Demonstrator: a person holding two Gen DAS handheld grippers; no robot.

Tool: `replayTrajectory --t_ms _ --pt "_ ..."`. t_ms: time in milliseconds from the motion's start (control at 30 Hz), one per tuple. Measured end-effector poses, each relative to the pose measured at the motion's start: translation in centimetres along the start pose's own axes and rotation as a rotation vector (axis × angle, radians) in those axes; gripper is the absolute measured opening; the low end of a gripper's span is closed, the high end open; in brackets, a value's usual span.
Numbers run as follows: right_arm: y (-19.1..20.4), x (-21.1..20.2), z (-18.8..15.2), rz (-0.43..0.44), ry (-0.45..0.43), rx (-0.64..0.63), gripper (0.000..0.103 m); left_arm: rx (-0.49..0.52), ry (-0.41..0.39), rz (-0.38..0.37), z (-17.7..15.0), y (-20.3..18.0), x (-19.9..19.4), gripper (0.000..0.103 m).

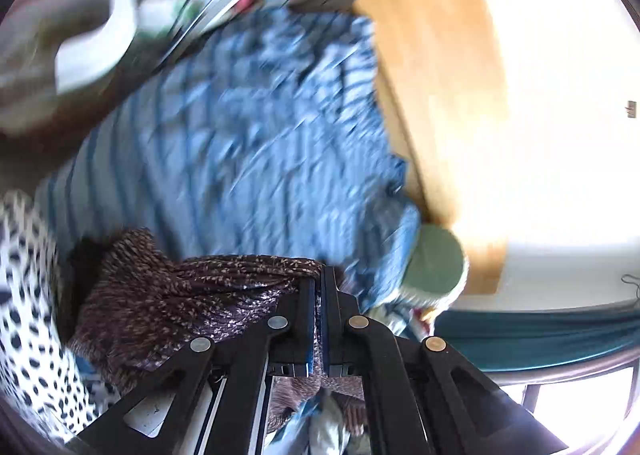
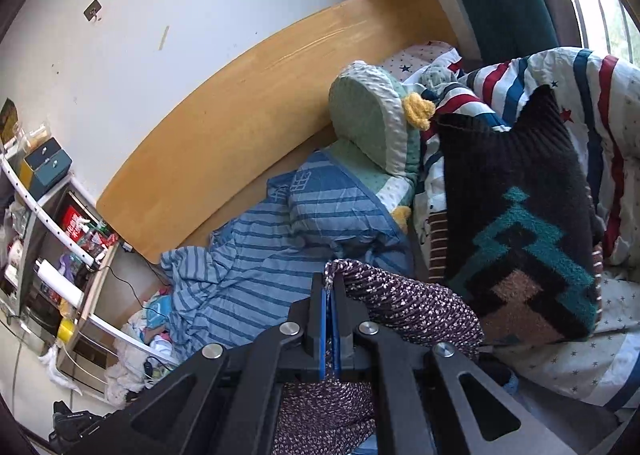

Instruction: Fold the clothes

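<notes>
Blue striped bedding (image 2: 256, 255) covers the bed, which runs along a curved wooden headboard (image 2: 248, 103) set against a white wall. A green pillow (image 2: 368, 123) leans at the head end, a red, white and blue striped quilt (image 2: 560, 79) is heaped to the right, and a dark knitted cushion (image 2: 520, 223) with a teal and tan pattern stands against it, just beside the work. A cluttered shelf unit (image 2: 60, 223) sits beyond the bed's far side, with loose laundry piled at its foot. In the left wrist view, which is smeared by motion, a black-spotted white fabric (image 1: 28, 295) lies at the lower left. Both tongs are clamped tight: the left gripper (image 1: 318, 295) pinches a bunched edge of the dark purple speckled garment (image 1: 168, 295), and the right gripper (image 2: 330, 295) pinches another edge of it. The garment hangs above the striped bedding, draping to the left of the left tongs and to the right of the right tongs, so its long axis appears to run from one gripper to the other.
</notes>
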State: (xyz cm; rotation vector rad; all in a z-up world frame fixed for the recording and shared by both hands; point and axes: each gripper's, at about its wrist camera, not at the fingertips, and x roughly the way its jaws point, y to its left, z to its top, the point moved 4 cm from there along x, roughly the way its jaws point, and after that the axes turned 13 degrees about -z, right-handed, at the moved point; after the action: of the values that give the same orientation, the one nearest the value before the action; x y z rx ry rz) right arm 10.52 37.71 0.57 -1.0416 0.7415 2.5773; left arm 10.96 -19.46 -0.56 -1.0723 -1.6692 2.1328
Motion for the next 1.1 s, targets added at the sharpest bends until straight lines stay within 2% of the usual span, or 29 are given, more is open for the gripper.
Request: replayTrajectory --t_ms 33,133,200,267,333,400,467,533,600,667,700,800,933,1033,1100 --pt "1.0 0.3 1.0 0.013 -0.001 0.001 0.003 0.032 -0.01 -0.01 1.3 -2.0 -0.1 0.002" --pt "4.7 0.8 5.0 0.02 -0.042 -0.031 0.003 0.144 -0.065 0.044 5.1 -8.1 1.5 0.002" --pt "7.4 0.4 8.4 0.06 -0.075 -0.028 0.003 0.165 -0.085 0.044 7.7 -11.1 2.5 0.002" --pt "10.5 -1.0 12.0 0.072 -0.159 -0.056 0.003 0.17 -0.104 0.017 10.4 -14.1 3.3 0.002" --pt "13.4 -4.0 15.7 0.135 -0.255 -0.068 0.003 0.22 -0.141 -0.058 12.2 -18.5 3.8 0.002" --pt "15.4 -8.5 18.5 0.205 -0.401 -0.084 0.002 0.3 -0.199 -0.171 13.4 -23.4 2.6 0.002" --pt "16.4 -13.1 20.0 0.221 -0.573 -0.101 0.001 0.377 -0.27 -0.291 13.9 -27.3 0.5 0.002" --pt "16.8 -14.8 20.1 0.211 -0.587 -0.12 0.001 0.407 -0.294 -0.347 14.0 -28.5 -0.5 0.002" --pt "17.3 -15.3 19.5 0.182 -0.585 -0.161 0.001 0.396 -0.253 -0.299 13.6 -27.3 0.4 0.002" --pt "17.0 -12.8 17.2 0.109 -0.523 -0.22 0.001 0.362 -0.175 -0.206 12.9 -23.2 3.1 0.002" --pt "16.4 -10.5 15.7 0.087 -0.45 -0.23 0.001 0.344 -0.135 -0.159 12.6 -21.1 4.5 0.001" --pt "13.6 -2.2 9.8 0.028 -0.206 -0.236 0.005 0.221 -0.031 -0.036 11.3 -11.7 8.6 0.001" --pt "8.0 8.9 -0.6 -0.032 0.137 -0.2 0.008 0.12 0.034 0.164 8.5 -0.4 11.3 0.001" --pt "3.6 15.1 -7.7 -0.05 0.363 -0.111 0.015 0.069 0.056 0.248 6.9 5.9 11.8 0.001" --pt "1.7 18.1 -10.5 -0.07 0.454 -0.058 0.031 0.016 0.055 0.279 6.6 9.1 11.8 0.001"
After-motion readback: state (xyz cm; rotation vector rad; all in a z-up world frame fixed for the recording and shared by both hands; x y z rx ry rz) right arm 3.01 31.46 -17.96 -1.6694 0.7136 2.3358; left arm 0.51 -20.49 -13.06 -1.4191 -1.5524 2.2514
